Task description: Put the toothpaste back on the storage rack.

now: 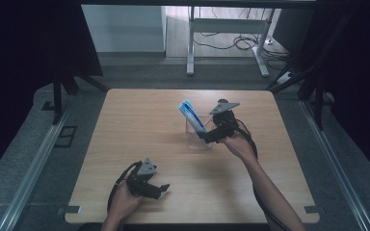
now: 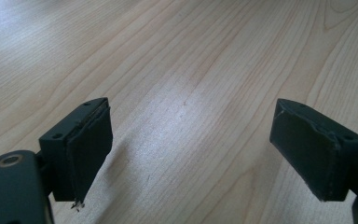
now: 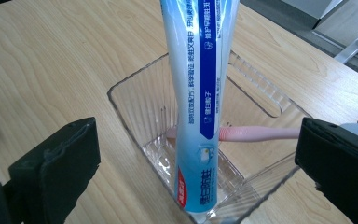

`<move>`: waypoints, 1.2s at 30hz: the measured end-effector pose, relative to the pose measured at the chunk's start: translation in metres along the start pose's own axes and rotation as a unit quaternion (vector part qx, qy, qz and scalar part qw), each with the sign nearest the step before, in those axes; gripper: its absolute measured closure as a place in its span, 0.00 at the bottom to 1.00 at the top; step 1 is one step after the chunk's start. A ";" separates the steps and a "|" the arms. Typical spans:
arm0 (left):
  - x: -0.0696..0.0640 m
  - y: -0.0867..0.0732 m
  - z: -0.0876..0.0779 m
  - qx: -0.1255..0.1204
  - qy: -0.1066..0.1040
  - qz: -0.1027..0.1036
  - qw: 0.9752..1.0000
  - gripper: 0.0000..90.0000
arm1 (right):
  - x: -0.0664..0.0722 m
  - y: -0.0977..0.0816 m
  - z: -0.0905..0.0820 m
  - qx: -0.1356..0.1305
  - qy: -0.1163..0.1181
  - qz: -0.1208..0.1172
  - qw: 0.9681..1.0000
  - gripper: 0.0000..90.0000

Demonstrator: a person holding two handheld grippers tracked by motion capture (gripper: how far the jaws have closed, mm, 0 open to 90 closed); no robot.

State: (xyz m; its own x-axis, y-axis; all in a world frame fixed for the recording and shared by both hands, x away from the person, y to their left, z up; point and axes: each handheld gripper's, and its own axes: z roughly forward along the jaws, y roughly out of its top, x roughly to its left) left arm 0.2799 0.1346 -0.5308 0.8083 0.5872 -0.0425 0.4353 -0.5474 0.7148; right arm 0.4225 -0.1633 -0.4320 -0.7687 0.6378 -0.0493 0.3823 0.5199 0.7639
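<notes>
My right gripper hangs with its jaws spread wide either side of the toothpaste tube, which leans in the clear plastic bin toward 11 o'clock over a pink toothbrush. I judge release is the step: back straight out without brushing the tube. My left gripper rests agape, empty, at 7 o'clock on the wooden table.

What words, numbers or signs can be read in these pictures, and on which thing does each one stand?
Toothpaste tube: lines of white Chinese characters on its dark blue band, and large white characters near its lower end; too blurred to quote reliably.
Clear plastic container, pink toothbrush, wooden table: no text.
In the high view the tube's print is too small to read.
</notes>
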 end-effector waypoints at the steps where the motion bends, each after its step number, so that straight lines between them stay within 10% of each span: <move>1: 0.000 0.000 0.000 0.000 0.000 0.000 1.000 0.15 | 0.000 -0.001 -0.002 -0.001 0.001 0.002 1.000 0.00; 36: 0.005 -0.002 -0.005 -0.020 -0.004 -0.022 1.000 0.15 | 0.016 -0.038 -0.035 -0.005 0.014 0.001 1.000 0.00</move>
State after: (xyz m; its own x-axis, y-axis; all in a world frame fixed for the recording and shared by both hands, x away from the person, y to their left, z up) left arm 0.2814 0.1415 -0.5292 0.7916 0.6059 -0.0793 0.4546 -0.4972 0.7390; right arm 0.3777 -0.1925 -0.4388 -0.7822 0.6223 -0.0297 0.3791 0.5132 0.7700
